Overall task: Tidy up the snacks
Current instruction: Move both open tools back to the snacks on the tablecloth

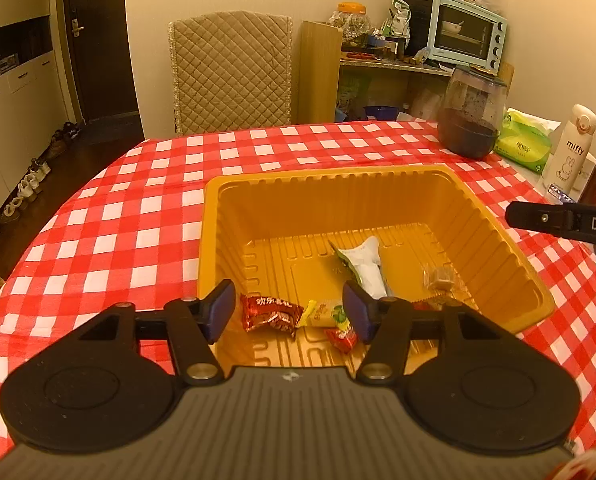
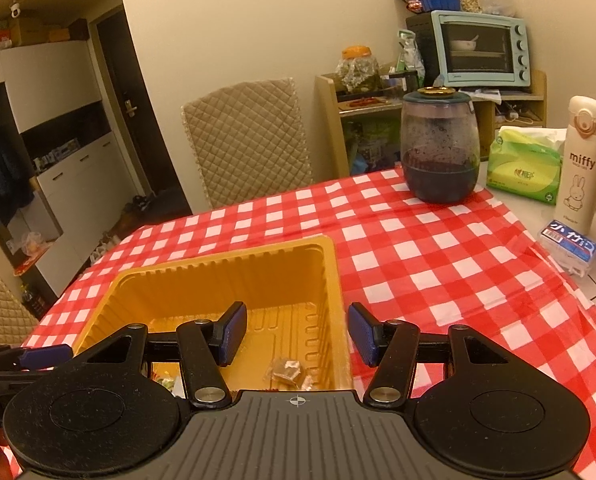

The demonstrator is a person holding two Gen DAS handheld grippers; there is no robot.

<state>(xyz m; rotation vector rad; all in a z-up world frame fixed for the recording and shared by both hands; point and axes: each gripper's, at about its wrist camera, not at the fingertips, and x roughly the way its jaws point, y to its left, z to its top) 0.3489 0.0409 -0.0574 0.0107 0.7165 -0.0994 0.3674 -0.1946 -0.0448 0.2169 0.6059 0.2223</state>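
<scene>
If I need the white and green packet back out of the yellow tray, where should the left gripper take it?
Probably at its narrow middle. The white and green packet lies flat and lengthwise on the yellow tray floor, so come from above with the left gripper, one of its fingers on each long side. The clear-wrapped candy lies apart.
</scene>
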